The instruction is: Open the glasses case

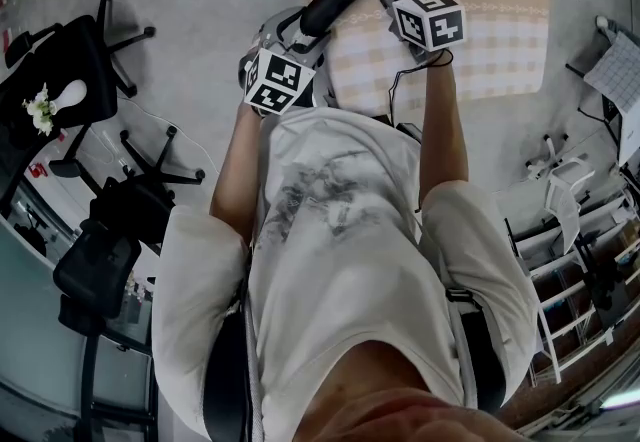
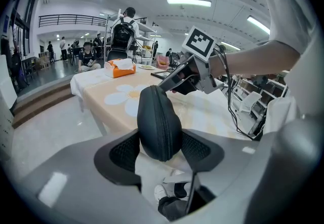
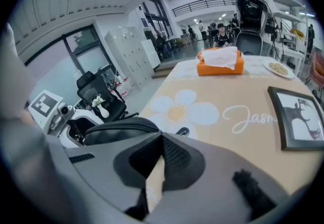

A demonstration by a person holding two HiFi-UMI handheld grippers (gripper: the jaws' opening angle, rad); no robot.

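Large open-plan office hall: black swivel chairs [image 1: 95, 265] at nine o'clock, grey lockers [image 3: 129, 54], ceiling strip lights [image 2: 188, 2], a mezzanine railing [image 2: 71, 17], seated people [image 2: 88, 57] at distant desks.

The glasses case [image 2: 159, 121] looks matt black and finely grained. The bench [image 3: 243, 88] is covered in smooth, printed cloth.
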